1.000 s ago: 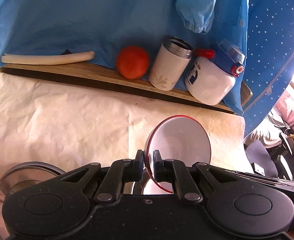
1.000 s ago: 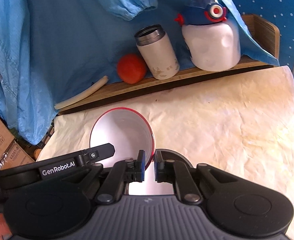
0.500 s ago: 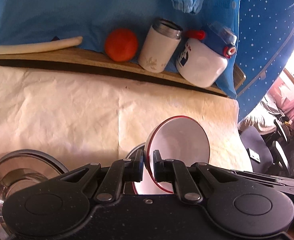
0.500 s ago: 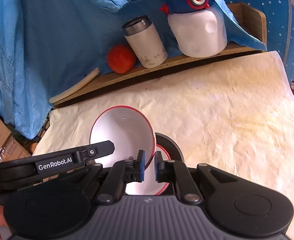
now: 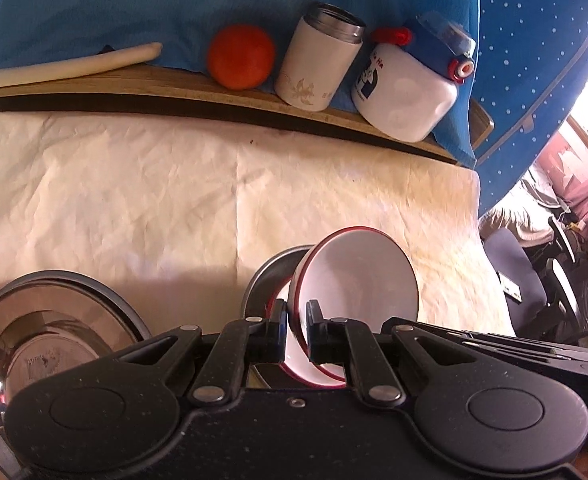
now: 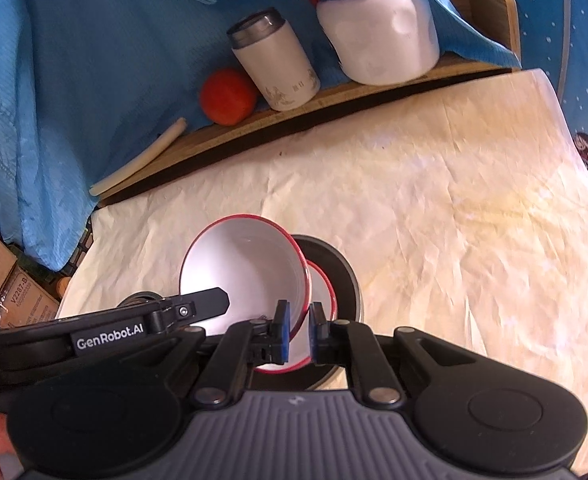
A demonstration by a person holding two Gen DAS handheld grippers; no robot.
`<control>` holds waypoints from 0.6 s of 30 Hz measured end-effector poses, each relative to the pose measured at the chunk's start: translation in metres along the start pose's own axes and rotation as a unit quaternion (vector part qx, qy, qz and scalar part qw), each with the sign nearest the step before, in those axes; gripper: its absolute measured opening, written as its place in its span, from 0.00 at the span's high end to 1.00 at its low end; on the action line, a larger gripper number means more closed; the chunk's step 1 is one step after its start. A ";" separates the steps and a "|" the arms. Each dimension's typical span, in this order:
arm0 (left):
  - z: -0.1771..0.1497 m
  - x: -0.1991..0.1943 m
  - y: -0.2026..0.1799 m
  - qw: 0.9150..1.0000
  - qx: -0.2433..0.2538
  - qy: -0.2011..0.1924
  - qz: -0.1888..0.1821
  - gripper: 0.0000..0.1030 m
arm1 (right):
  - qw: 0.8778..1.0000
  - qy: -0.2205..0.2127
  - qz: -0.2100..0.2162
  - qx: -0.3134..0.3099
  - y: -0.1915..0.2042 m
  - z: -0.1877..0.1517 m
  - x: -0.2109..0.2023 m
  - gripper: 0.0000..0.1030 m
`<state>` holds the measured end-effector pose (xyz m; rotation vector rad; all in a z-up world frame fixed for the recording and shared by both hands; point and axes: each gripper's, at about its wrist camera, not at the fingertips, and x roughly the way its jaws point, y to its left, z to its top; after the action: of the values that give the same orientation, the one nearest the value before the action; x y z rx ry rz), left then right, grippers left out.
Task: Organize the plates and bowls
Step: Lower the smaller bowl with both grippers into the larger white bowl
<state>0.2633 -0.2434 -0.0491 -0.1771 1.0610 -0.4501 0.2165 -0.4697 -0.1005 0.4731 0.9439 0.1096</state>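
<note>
Item one, my left gripper: jaws nearly closed, pads pinching the rim of a white bowl with a red rim, which is tilted so its inside faces away from me. Item two, my right gripper: jaws likewise nearly closed, blue pads clamped on the opposite edge of the same bowl, so both hold it between them. The left gripper's black body crosses the lower left of the right wrist view. Item three, beneath the held bowl: a second red-rimmed white bowl nested inside a steel bowl with a dark rim, standing on the cream cloth; whether the held bowl touches the nested one I cannot tell. Item four, a larger steel bowl on the cloth to the left, well apart. Item five, wooden shelf at the back, against blue fabric: a pale stick, an orange-red ball, a white flask with a steel neck, and a white bottle with a blue cap.
</note>
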 end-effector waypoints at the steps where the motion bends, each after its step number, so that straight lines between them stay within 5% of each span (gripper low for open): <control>1: 0.000 0.000 -0.001 1.000 0.003 0.002 0.000 0.91 | 1.000 0.002 -0.001 0.001 0.000 -0.001 0.000 0.90; 18: 0.000 0.014 -0.005 0.998 0.023 0.050 0.014 0.90 | 0.999 0.035 -0.013 0.020 -0.004 0.000 0.008 0.90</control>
<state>0.2676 -0.2536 -0.0586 -0.1005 1.1494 -0.4618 0.2210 -0.4713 -0.1080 0.4966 1.0223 0.0831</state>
